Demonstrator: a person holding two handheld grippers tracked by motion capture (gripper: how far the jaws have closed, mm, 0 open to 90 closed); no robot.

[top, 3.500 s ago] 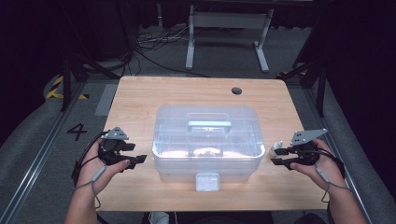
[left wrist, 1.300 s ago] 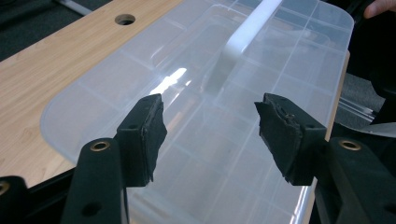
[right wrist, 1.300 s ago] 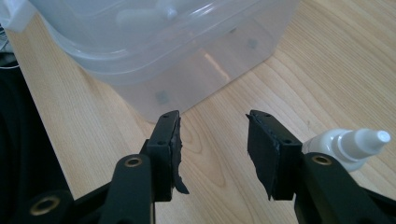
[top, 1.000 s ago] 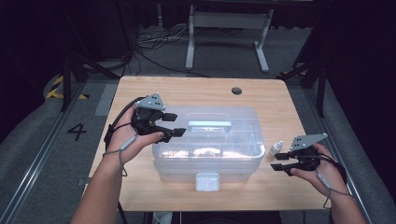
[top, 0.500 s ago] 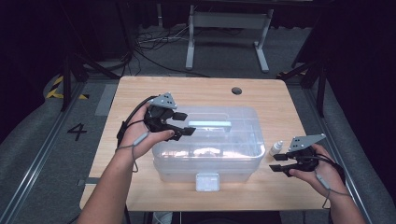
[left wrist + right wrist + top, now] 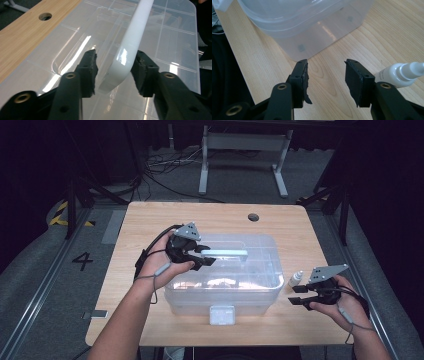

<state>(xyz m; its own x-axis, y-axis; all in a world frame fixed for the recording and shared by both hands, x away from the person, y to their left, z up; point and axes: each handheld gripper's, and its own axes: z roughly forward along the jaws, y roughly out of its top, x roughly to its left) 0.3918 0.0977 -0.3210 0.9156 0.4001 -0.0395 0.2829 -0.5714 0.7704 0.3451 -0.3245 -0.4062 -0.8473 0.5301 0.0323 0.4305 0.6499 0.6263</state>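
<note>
A clear plastic box [image 6: 220,292] with a lid stands in the middle of the wooden table [image 6: 145,220]. On the lid lies a white handle [image 6: 223,253]. My left gripper [image 6: 207,256] hovers over the lid's left part, and its jaws have just been closing with the handle's end [image 6: 125,55] between them. One pad meets the handle and a gap remains at the other, so the left gripper [image 6: 115,65] is still open. My right gripper [image 6: 294,295] rests open and holds nothing, right of the box. A small white bottle [image 6: 296,278] lies just beside it.
A round hole [image 6: 253,217] sits near the table's far edge. The box has a white latch [image 6: 222,315] at its front. In the right gripper view, the box's corner [image 6: 312,30] is ahead and the bottle [image 6: 397,73] lies by the right-hand jaw. The floor beyond holds cables and a stand.
My left gripper has moved a little right and down over the lid, and its jaws have narrowed around the handle's end. The right hand has stayed put.
</note>
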